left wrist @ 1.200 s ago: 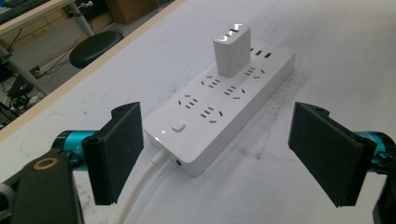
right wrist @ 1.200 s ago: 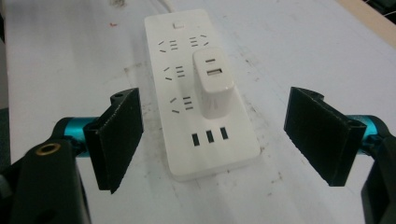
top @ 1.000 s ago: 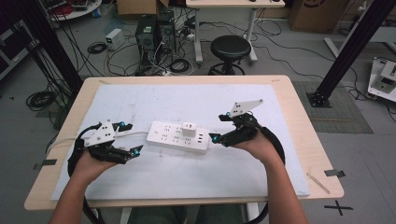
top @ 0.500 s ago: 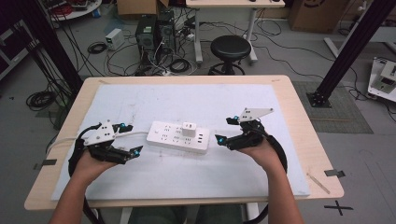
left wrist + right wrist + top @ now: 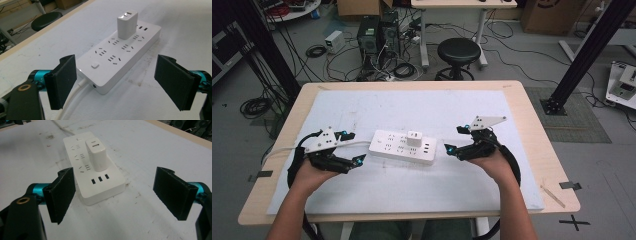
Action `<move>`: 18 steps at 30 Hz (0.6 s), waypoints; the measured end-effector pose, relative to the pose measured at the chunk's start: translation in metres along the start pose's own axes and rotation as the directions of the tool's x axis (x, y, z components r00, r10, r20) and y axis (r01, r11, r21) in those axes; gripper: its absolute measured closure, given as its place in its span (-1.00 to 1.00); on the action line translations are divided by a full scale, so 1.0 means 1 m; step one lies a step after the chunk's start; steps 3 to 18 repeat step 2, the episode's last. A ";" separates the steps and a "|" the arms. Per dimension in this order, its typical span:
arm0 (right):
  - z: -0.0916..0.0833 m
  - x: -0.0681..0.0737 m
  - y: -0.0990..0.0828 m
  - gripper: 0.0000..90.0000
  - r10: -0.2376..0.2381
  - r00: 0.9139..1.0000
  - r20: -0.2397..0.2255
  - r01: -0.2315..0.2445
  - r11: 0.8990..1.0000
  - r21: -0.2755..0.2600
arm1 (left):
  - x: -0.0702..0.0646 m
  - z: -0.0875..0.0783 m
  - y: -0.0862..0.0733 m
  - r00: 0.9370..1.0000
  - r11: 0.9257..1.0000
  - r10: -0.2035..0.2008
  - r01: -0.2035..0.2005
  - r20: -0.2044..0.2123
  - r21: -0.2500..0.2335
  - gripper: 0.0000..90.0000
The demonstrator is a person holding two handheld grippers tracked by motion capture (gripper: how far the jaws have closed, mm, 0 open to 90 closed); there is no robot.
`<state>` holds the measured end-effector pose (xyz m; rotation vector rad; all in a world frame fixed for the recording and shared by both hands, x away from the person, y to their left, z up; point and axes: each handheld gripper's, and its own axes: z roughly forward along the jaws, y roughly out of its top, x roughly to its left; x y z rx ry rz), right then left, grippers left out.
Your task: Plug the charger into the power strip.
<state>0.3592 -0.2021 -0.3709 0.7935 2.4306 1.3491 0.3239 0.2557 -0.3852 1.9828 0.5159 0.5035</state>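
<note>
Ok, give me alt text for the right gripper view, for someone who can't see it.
A white power strip lies on a white table cover with a white charger plugged upright into it, just beyond the right gripper, whose two black jaws stand wide open and hold nothing. The strip's three USB ports face the camera.

Workshop floor behind the bench

A grey floor (image 5: 512, 55) strewn with black cables (image 5: 254, 106) surrounds the wooden surface (image 5: 532, 125). A black round stool (image 5: 458, 51) stands beyond it, beside computer towers (image 5: 377, 35) and a white desk (image 5: 452, 6)
</note>
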 end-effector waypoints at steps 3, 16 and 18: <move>0.000 0.000 0.000 -0.59 0.004 1.000 0.005 -0.004 1.000 0.000 | 0.001 0.000 -0.001 1.000 1.000 -0.004 0.004 -0.003 0.003 -0.60; 0.000 0.000 0.000 -0.59 0.004 1.000 0.005 -0.004 1.000 0.000 | 0.001 0.000 -0.001 1.000 1.000 -0.004 0.004 -0.003 0.003 -0.60; 0.000 0.000 0.000 -0.59 0.004 1.000 0.005 -0.004 1.000 0.000 | 0.001 0.000 -0.001 1.000 1.000 -0.004 0.004 -0.003 0.003 -0.60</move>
